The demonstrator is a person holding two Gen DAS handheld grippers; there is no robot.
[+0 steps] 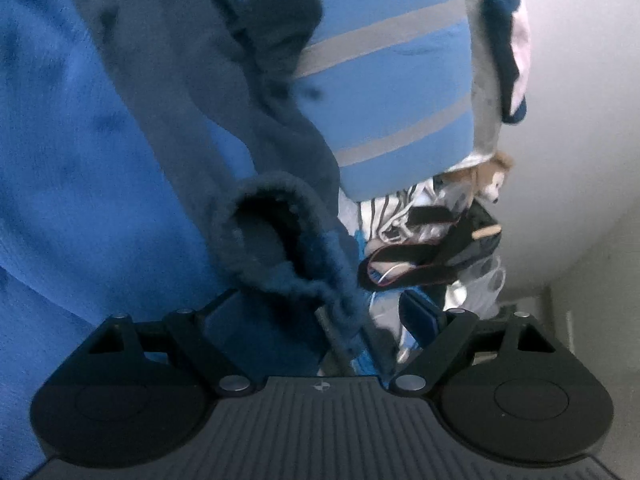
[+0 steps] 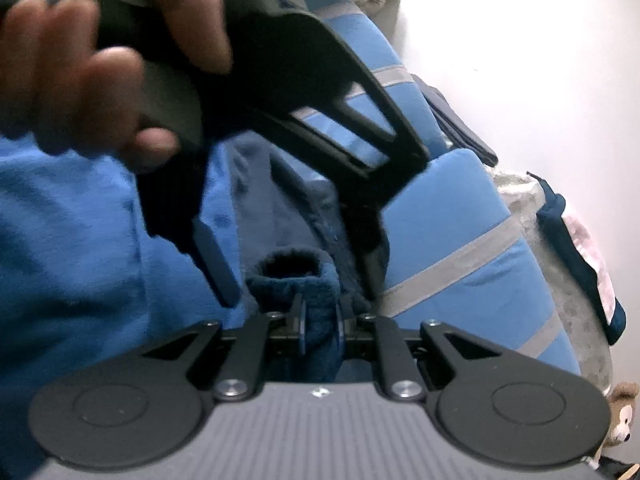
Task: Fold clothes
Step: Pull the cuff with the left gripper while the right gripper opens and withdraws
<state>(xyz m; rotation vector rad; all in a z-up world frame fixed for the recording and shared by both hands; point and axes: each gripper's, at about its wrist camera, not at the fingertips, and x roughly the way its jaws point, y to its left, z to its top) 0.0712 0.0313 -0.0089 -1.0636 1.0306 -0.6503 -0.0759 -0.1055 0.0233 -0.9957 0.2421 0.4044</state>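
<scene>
A dark navy fleece garment (image 1: 192, 92) lies on a bright blue cover (image 1: 60, 160). Its sleeve cuff (image 2: 296, 276) stands up as an open tube. My right gripper (image 2: 320, 322) is shut on the near edge of that cuff. My left gripper (image 1: 322, 312) is open wide, and the cuff (image 1: 276, 240) sits loosely between its fingers (image 1: 420, 312) with the pads apart from the cloth. From the right wrist view, a person's hand (image 2: 92, 72) holds the left gripper (image 2: 292, 264), which straddles the cuff from above.
A light blue cushion with grey stripes (image 1: 392, 80) lies just beyond the garment. Behind it are a grey cloth, a small plush toy (image 1: 488, 180), a black strapped bag (image 1: 440, 248) and striped clothes. A white wall (image 2: 520, 60) bounds the right side.
</scene>
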